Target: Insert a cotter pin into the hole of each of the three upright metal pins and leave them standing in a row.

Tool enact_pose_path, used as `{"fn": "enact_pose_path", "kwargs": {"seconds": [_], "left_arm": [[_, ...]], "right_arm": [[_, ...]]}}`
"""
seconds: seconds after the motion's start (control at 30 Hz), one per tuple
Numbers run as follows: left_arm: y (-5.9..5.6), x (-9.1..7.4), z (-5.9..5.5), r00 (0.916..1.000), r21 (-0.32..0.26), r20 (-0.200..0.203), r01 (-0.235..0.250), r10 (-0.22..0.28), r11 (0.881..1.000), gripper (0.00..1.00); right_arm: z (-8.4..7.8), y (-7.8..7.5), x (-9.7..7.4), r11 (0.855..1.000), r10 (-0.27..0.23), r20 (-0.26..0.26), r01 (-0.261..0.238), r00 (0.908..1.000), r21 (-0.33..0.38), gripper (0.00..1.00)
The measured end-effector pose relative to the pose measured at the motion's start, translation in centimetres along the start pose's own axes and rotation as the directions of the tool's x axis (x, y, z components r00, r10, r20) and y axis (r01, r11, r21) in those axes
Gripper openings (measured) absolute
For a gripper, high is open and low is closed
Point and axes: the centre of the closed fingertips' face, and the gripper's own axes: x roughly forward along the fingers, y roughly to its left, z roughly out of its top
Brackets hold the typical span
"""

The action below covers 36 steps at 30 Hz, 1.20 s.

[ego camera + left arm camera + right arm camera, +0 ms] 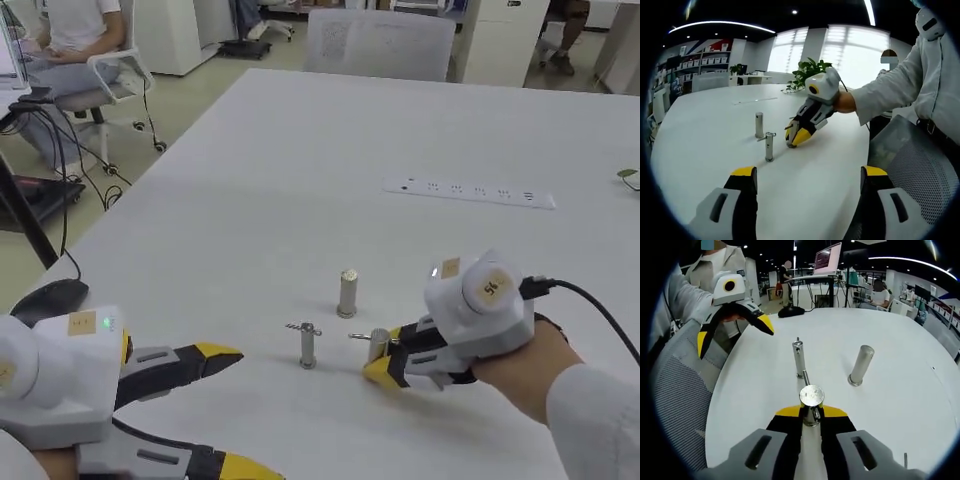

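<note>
Three short metal pins stand on the white table (300,180). The far pin (347,293) (860,365) is bare. The middle pin (308,345) (769,146) (798,357) has a cotter pin through its top. My right gripper (385,365) (796,136) (811,416) is shut on the third pin (379,345) (811,399), low on the table, and a cotter pin (360,336) (805,377) sticks out of it toward the middle pin. My left gripper (235,410) (809,175) (735,335) is open at the near left, holding nothing.
A white power strip (470,190) lies farther back on the right. A black mouse (50,297) sits at the table's left edge. A grey chair (380,40) stands at the far end, and a person (70,30) sits beyond the left side. A thin metal piece (905,459) lies near my right gripper.
</note>
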Motion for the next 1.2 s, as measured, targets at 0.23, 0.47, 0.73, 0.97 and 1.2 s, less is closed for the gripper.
{"fn": "enact_pose_path", "kwargs": {"seconds": [0.23, 0.47, 0.73, 0.97, 1.2], "left_arm": [[-0.1, 0.1, 0.2, 1.0, 0.001, 0.006, 0.0, 0.0, 1.0, 0.85], [-0.2, 0.2, 0.5, 0.9999, 0.001, 0.013, 0.001, -0.001, 1.0, 0.85], [-0.2, 0.2, 0.6, 0.9999, 0.002, 0.013, 0.002, -0.002, 1.0, 0.85], [0.0, 0.0, 0.7, 0.9999, 0.001, 0.016, -0.002, 0.002, 1.0, 0.84], [0.1, -0.2, 0.8, 0.9998, -0.001, 0.019, -0.006, 0.006, 1.0, 0.85]], "right_arm": [[0.0, 0.0, 0.1, 1.0, 0.003, 0.011, -0.003, 0.9999, -0.002, 0.15], [-0.1, 0.0, -0.1, 1.0, 0.0, 0.009, 0.0, 1.0, 0.023, 0.23], [-0.9, 0.0, -1.5, 0.999, -0.003, 0.02, 0.002, 0.9998, 0.044, 0.28], [-2.8, -0.9, -3.2, 0.998, -0.015, -0.001, 0.015, 0.9999, 0.06, 0.28], [-3.2, -2.9, -4.4, 0.996, -0.05, -0.005, 0.05, 0.9987, 0.07, 0.28]]}}
